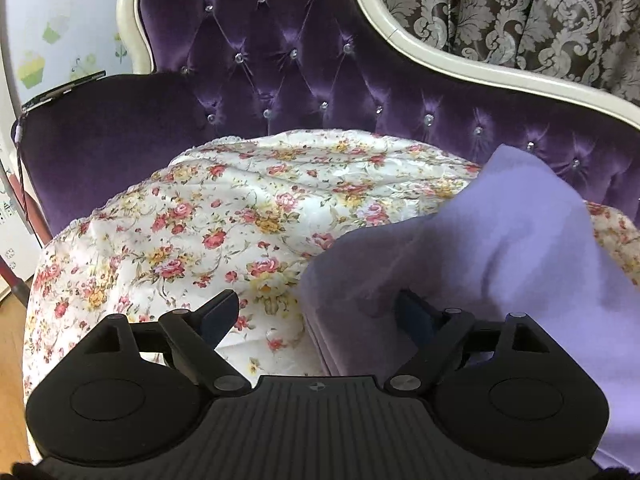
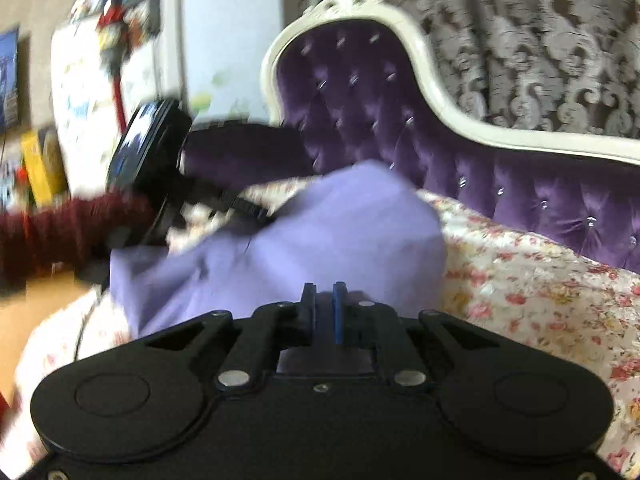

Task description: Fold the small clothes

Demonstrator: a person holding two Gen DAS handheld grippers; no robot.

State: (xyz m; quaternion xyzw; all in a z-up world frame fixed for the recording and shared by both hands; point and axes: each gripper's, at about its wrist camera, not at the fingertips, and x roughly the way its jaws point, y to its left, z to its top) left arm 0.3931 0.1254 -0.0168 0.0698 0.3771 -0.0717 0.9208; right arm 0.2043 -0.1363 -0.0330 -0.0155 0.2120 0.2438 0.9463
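Note:
A lilac garment (image 1: 500, 232) is lifted above the floral cover (image 1: 208, 216) of a purple sofa. My left gripper (image 1: 320, 312) is open; its right finger (image 1: 412, 312) is tucked against the garment's edge and its left finger (image 1: 218, 314) stands free over the cover. In the blurred right wrist view the garment (image 2: 304, 232) hangs ahead of my right gripper (image 2: 323, 308), whose fingers are shut on its near edge. The left gripper (image 2: 160, 168) shows at the garment's far left side.
The tufted purple sofa back (image 1: 304, 64) with a cream frame (image 1: 440, 52) rises behind. A patterned curtain (image 1: 540, 8) hangs beyond. Wooden floor (image 1: 12, 344) lies at the left. A cluttered cabinet (image 2: 80, 92) stands far left.

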